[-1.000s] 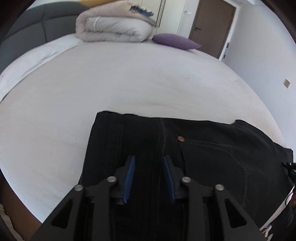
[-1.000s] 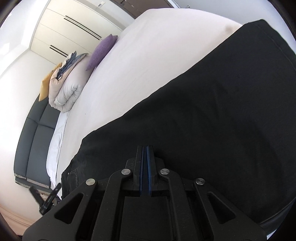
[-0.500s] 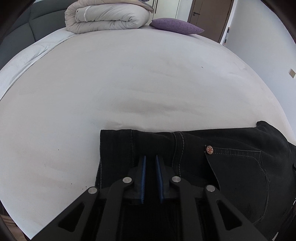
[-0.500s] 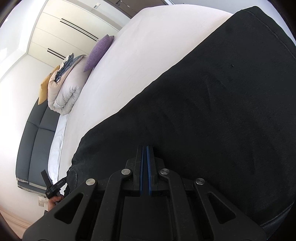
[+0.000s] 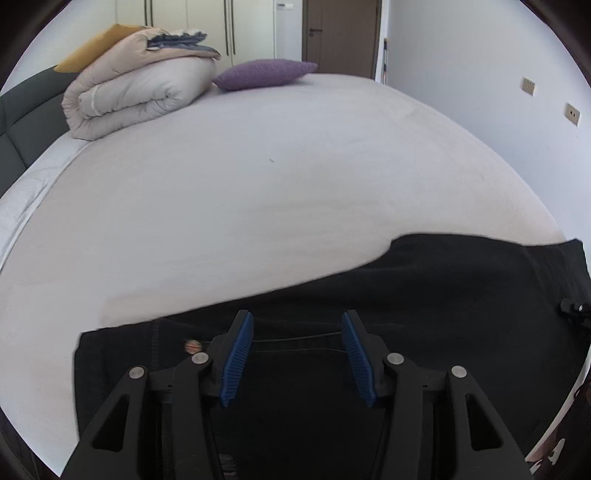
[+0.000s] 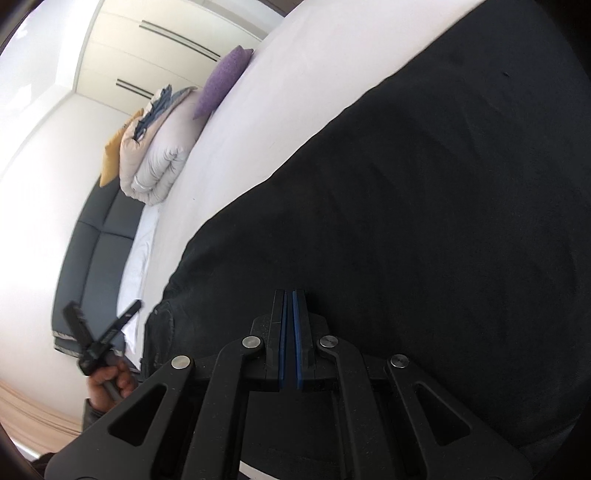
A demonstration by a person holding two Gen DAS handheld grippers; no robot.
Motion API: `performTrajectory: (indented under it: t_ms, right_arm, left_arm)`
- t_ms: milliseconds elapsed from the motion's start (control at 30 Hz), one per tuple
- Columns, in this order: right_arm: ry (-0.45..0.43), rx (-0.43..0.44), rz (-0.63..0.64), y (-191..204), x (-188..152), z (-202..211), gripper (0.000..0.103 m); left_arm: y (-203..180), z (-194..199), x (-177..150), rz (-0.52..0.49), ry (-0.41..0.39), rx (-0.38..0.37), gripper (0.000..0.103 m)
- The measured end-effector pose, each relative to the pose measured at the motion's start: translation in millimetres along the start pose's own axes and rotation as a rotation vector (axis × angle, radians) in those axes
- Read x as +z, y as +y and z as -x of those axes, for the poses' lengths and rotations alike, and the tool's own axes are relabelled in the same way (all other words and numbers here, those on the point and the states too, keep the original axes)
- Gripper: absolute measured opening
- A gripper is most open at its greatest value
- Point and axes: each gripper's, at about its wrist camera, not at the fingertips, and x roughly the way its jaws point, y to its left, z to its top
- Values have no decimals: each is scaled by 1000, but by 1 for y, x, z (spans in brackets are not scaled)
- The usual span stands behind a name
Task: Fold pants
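Observation:
Black pants (image 5: 424, 295) lie flat along the near edge of the bed, a copper rivet (image 5: 192, 346) showing by a pocket seam. My left gripper (image 5: 296, 315) hovers over them near the pocket. Its jaws are opening, and nothing is pinched between the blue pads (image 5: 238, 354). In the right wrist view the left gripper (image 6: 99, 332) sits at the pants' far end, held by a hand (image 6: 109, 380). My right gripper (image 6: 289, 293) is shut, its tips low over the pants (image 6: 424, 221), with no cloth visible between the pads.
The pale sheet of the bed (image 5: 258, 184) stretches away beyond the pants. A rolled duvet (image 5: 136, 92) and a purple pillow (image 5: 262, 74) lie at the head, beside a dark headboard (image 5: 14, 122). A brown door (image 5: 340, 33) and wardrobes stand behind.
My left gripper narrowed, then spread its jaws wide, sliding right along the pants so the rivet now lies to its left. The right gripper stays shut and has barely shifted.

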Motion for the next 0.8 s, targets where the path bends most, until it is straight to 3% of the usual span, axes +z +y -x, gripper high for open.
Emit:
performTrajectory:
  t_ms: [67,100,333,400,433,467,533,567,600,667,800]
  right_arm:
    - [-59,-4,-58,-20,7,20,2]
    - [-91,3,-93,-32,11,31,1]
    - [-342,-21,-267,-113,7,140,0]
    - [-423,-94,-309,-129,-2,176,0]
    - [-458,-175,-321,-132,-5,193,8]
    - [-486,-233,-331,-134,-10,209,8]
    - [-507,-180,-322,-132,-16,228,11]
    - [-507,-165,-302,-125,-20,234,25]
    - [-502,-160,-285,-119,-24,234,56]
    - [-509,-111,-271,-108,-36,229,83]
    - [-434,-16,-326,-103,-44,194,83]
  left_arm:
    - [-10,-26,-9,7,44,0,53]
    - [-10,-28,-15,5,25,-4,54]
    - [8,-12,-32,42,-26,-67,54]
    - [11,-5,-34,46,-27,-35,54]
    - [12,1,-35,47,-28,-11,54]
    - [9,7,-34,47,-34,14,52]
    - [2,23,-32,57,-72,-12,52]
    - [-2,30,-28,66,-93,-36,52]
    - [-10,37,-23,80,-120,-66,52]
    - [-25,48,-17,126,-157,-144,53]
    - [-70,47,-18,165,-150,-283,53]
